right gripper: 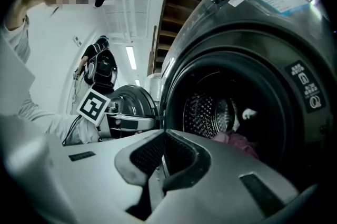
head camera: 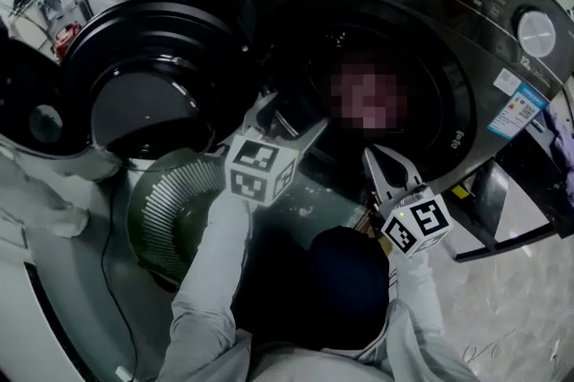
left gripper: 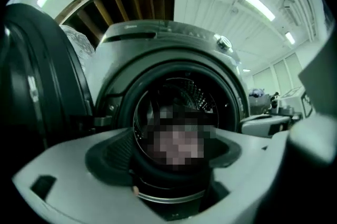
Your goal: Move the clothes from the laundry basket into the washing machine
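**spin_cycle:** Your left gripper is held up level in front of the washing machine, aimed straight at the mouth of the drum. Its jaws are spread wide with nothing between them.

**lintcatcher:** Yep, and your right gripper sits just to the right of it and a bit lower, jaws pressed together on nothing. The door is swung open on your left. A pink garment lies at the bottom of the drum. The laundry basket stands on the floor under your left arm, below the door.
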A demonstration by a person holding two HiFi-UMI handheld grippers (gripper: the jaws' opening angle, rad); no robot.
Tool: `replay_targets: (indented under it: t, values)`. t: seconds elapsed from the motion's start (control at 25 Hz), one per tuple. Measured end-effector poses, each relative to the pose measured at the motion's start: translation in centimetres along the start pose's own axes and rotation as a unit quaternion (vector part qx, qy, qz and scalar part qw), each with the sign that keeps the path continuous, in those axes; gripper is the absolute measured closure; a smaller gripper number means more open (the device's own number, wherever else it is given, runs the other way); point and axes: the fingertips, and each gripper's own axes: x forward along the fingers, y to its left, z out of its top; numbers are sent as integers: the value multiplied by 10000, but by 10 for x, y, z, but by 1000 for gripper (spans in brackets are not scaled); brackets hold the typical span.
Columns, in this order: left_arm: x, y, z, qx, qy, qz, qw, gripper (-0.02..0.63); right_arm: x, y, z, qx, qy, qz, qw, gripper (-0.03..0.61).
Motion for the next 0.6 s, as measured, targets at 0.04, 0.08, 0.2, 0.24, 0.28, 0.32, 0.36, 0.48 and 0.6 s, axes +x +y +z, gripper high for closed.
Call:
replay_targets:
  t: [0.04,0.08,0.2,0.24,0.28,0.32,0.36,0.48,0.6]
  values:
    - [-13,2,4,-31,-55,57,10000,206,4,6,5,-28,-37,74,10000,560]
    - [-27,4,8,-70,-116,117,9998,206,9,12,9,-57,-69,150,9998,560]
    - [-65,9,18,-165,-289,281,9990,207,23,29,18,-156,-142,391,9990,560]
    - [-77,11,19,-173,-330,362,9986,213,28,35,21,-194,-156,473,9986,560]
    - [-88,14,19,-172,-352,478,9981,236,32,41,23,-228,-165,553,9981,560]
    - [-100,17,17,-169,-357,625,9973,287,36,47,24,-259,-171,632,9975,560]
    - [-112,21,15,-172,-352,779,9962,364,41,54,25,-290,-176,710,9969,560]
    - [-144,29,3,-298,-295,1101,9930,413,51,74,24,-395,-183,955,9945,560]
    - [-168,34,-13,-444,-220,1416,9887,461,57,86,22,-455,-176,1144,9922,560]
